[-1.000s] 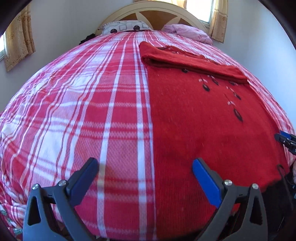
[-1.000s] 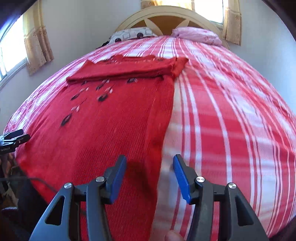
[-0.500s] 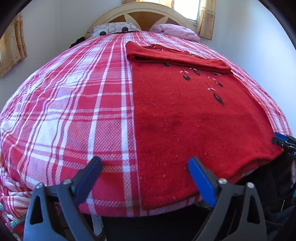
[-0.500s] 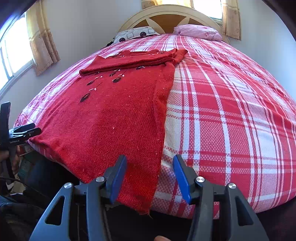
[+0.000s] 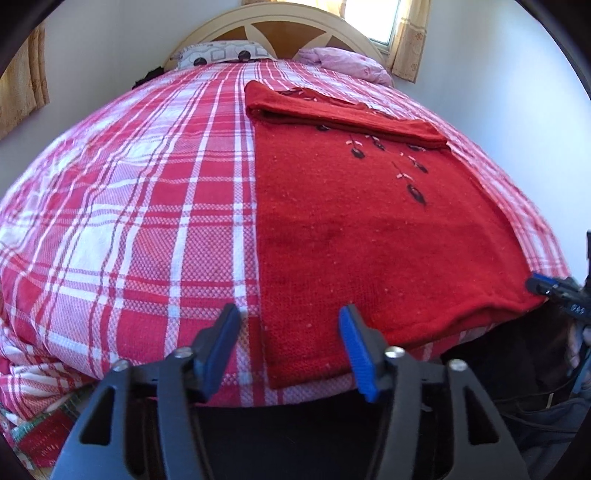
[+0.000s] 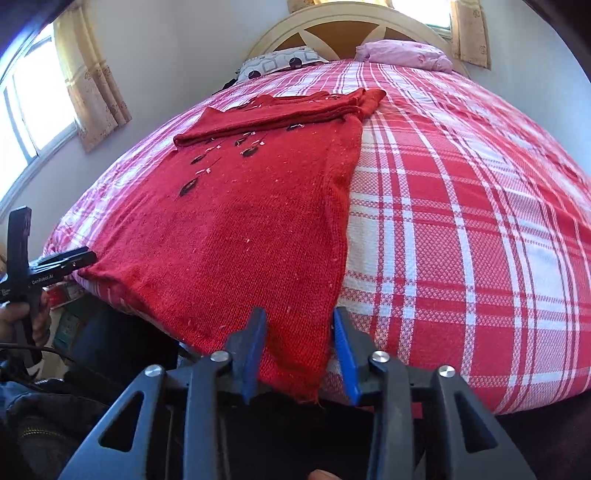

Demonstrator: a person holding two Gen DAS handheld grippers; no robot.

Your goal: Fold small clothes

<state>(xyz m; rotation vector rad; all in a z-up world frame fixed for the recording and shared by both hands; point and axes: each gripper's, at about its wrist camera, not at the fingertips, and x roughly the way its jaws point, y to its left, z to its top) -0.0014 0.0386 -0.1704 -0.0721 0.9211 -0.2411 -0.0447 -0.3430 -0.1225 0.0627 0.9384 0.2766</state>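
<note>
A red knit sweater [image 5: 369,229] with small dark flower marks lies flat on the red and white plaid bed cover [image 5: 129,206]. Its far end is folded over into a band [image 5: 332,110]. My left gripper [image 5: 290,347] hangs at the foot edge of the bed with its jaws closing. The sweater's near left corner sits between the blue pads, which do not press on it. In the right wrist view my right gripper [image 6: 299,349] straddles the sweater's [image 6: 240,236] near right corner. Its jaws are closing too, with a gap left around the cloth.
A patterned pillow [image 5: 221,55] and a pink pillow [image 5: 343,62] rest against the wooden headboard [image 5: 280,33]. Curtained windows [image 6: 33,107] flank the bed. The right gripper's tip [image 5: 546,288] shows at the sweater's far corner. A hand [image 6: 22,321] holds the left gripper [image 6: 74,258].
Both grippers have drawn back from over the bed to its foot edge, so the sweater's hem corners now sit between them. Both pairs of jaws have narrowed.
</note>
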